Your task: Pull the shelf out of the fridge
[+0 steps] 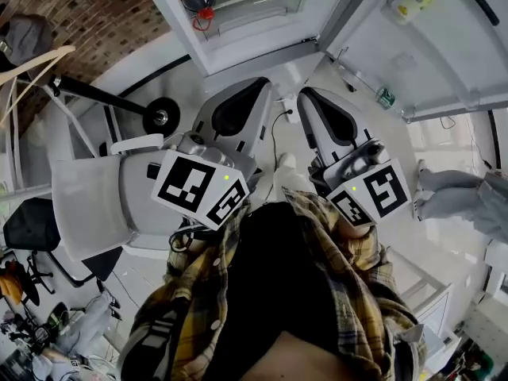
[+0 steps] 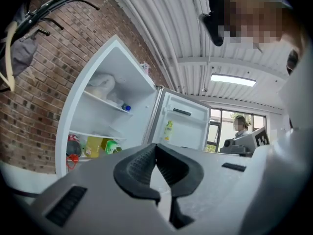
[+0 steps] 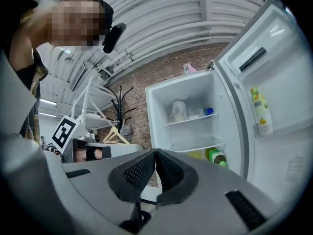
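We hold the left hand-held gripper (image 2: 155, 147) and right hand-held gripper (image 3: 155, 153) closed, empty; the shelf (image 3: 193, 121) lies ahead in the fridge (image 3: 157, 126), its edge crosswise.

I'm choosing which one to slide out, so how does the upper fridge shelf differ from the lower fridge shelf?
The upper shelf carries a white bag and a blue-capped bottle; the lower shelf looks bare on top. Under the upper shelf is open space, while under the lower shelf stand a green bottle and a yellow container. Both are white, level and seated inside the open fridge.
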